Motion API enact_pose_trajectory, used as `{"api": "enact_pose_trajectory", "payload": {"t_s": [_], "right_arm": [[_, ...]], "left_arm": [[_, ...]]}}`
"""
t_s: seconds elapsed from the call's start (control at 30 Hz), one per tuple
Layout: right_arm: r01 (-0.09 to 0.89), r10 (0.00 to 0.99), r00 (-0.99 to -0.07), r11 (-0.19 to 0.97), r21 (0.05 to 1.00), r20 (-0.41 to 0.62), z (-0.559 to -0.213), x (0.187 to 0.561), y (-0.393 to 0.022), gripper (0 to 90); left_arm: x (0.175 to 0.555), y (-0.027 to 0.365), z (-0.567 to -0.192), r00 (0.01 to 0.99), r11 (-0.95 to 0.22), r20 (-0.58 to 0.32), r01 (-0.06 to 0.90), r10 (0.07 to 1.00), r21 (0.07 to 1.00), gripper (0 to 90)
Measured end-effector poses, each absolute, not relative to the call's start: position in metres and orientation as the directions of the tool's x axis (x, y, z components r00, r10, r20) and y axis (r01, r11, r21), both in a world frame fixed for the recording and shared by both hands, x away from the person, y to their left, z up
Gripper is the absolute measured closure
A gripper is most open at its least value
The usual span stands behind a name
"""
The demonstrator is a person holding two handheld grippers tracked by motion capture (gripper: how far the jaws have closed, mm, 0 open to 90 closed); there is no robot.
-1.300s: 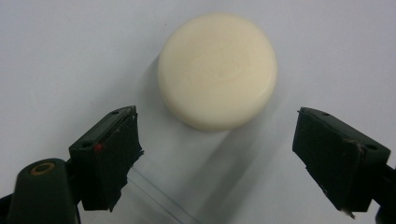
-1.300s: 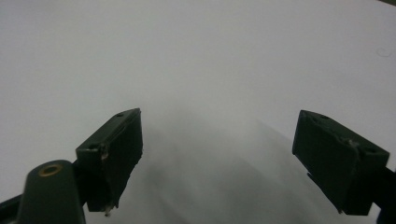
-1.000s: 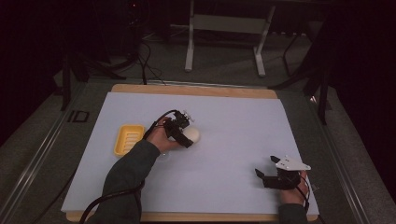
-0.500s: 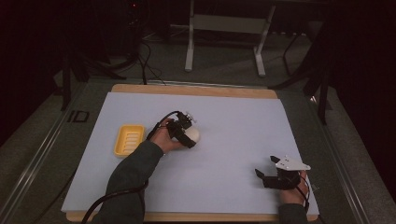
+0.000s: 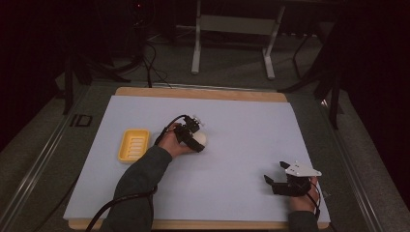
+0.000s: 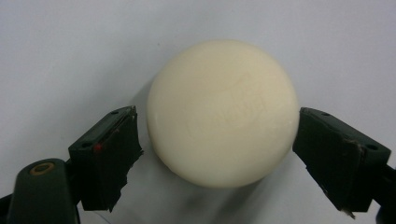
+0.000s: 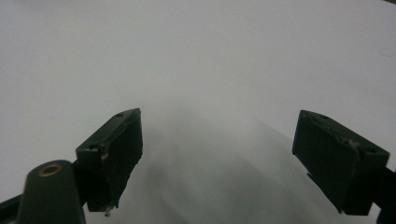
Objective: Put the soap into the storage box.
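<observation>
White table [image 5: 232, 193]; left tongs [image 6: 217, 140] straddle soap [image 6: 223, 112].

Dark lab: floor cables [image 5: 145, 58], metal stand [image 5: 232, 34].

I count one round cream soap [image 6: 223, 113] on my screen, one yellow soap dish [image 5: 134, 144], and two grippers: the left gripper [image 5: 192, 136] and the right gripper [image 5: 276, 178]. One white mat [image 5: 241, 125] covers one wooden table [image 5: 203, 92]. That's six things.
</observation>
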State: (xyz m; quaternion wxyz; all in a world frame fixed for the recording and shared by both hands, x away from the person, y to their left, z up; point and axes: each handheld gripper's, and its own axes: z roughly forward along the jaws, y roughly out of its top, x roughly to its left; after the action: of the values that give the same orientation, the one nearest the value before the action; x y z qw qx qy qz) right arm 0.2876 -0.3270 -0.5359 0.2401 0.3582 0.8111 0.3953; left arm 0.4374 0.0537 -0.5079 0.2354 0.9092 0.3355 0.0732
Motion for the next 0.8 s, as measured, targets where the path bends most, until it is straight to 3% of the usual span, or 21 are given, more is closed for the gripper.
{"api": "enact_pose_trajectory", "payload": {"t_s": [0.8], "right_arm": [[0.390, 0.770, -0.628, 0.433, 0.813, -0.108, -0.5359, 0.2876, -0.3268, 16.1]], "left_arm": [[0.4418, 0.0442, -0.5168, 0.746, -0.645, -0.021, 0.590, 0.666, 0.485, 20.5]]}}
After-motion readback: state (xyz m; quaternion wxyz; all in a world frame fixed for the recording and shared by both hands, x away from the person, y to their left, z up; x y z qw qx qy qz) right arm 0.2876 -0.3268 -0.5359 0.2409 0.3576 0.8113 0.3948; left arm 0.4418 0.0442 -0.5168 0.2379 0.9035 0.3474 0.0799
